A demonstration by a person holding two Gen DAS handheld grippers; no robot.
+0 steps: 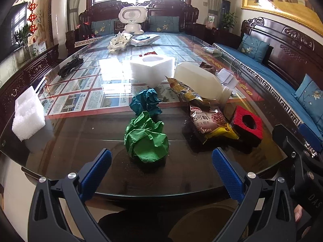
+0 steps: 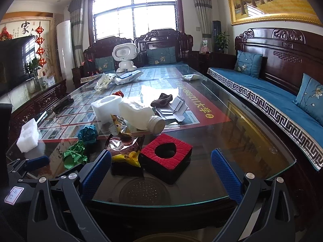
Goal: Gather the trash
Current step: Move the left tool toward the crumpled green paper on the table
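We hold our left gripper (image 1: 161, 173) wide open with nothing in it, just above the near edge of the glass table (image 1: 60, 133). Far off to its left sits a white foam block (image 1: 28, 117). Right ahead of it, between the lines of the two blue pads, lies a green paper ball (image 1: 146, 139), not touched. Just behind that is a teal paper ball (image 1: 146, 102). To the right of the balls lies a snack wrapper (image 1: 210, 125), and past it a white plastic bottle (image 1: 201, 80) on its side. Beside the wrapper sits a red and black foam square (image 1: 247, 124) with a hole in it.

Only this view shows a bit of a person's hand (image 1: 298, 213) at the far right edge.

Our right gripper (image 2: 161, 173) is wide open too and holds nothing. From here the green paper ball (image 2: 75, 155) is off to its left, and the foam square (image 2: 166, 155) lies just ahead of it, apart from the pads. Only this view shows the bottle's white cap (image 2: 158, 124) well, and the folded grey cardboard (image 2: 173, 111) behind it. It also shows the left gripper (image 2: 30, 163) from the side.
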